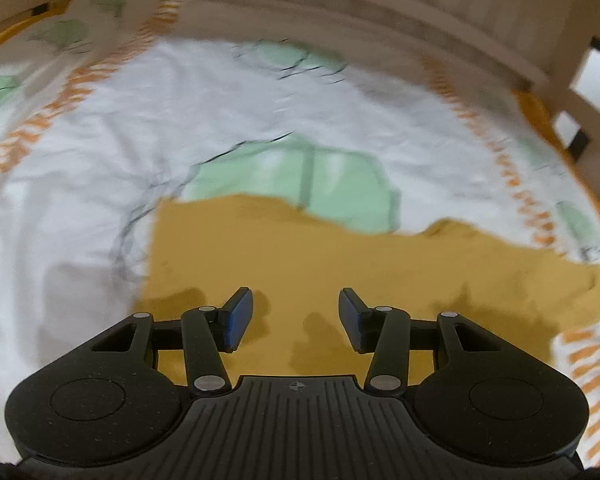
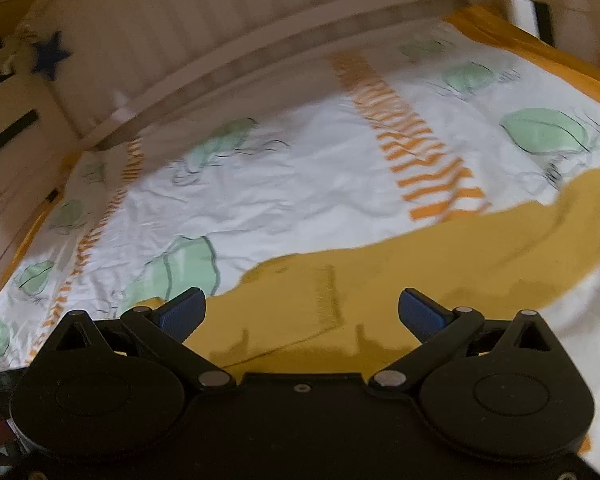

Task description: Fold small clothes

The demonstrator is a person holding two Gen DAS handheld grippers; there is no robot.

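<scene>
Lying flat on the sheet (image 1: 100, 168) is 1 small yellow cloth (image 1: 300, 256), and it looks partly folded, though the blur makes that hard to be sure of. In the left view its left side is a clean straight edge, which I think is a fold, while its far edge is bumpy and its right end runs off in a thin, crumpled strip. That right part still looks loose, so I would say more folds are left and the job is only part done. The left gripper (image 1: 296, 318) points down over the near part of the cloth. Its 2 blue pads are about half apart, and nothing is between them; only bare cloth and their shadows show below. In the right view the cloth (image 2: 440, 252) stretches from the near middle up to the right side, with a ribbed patch and a seam line on it. The right gripper (image 2: 302, 312) also tilts down over the cloth. Its jaws are spread wide and hold nothing. A wooden rail (image 2: 220, 64) runs along the far side of the bed.
</scene>
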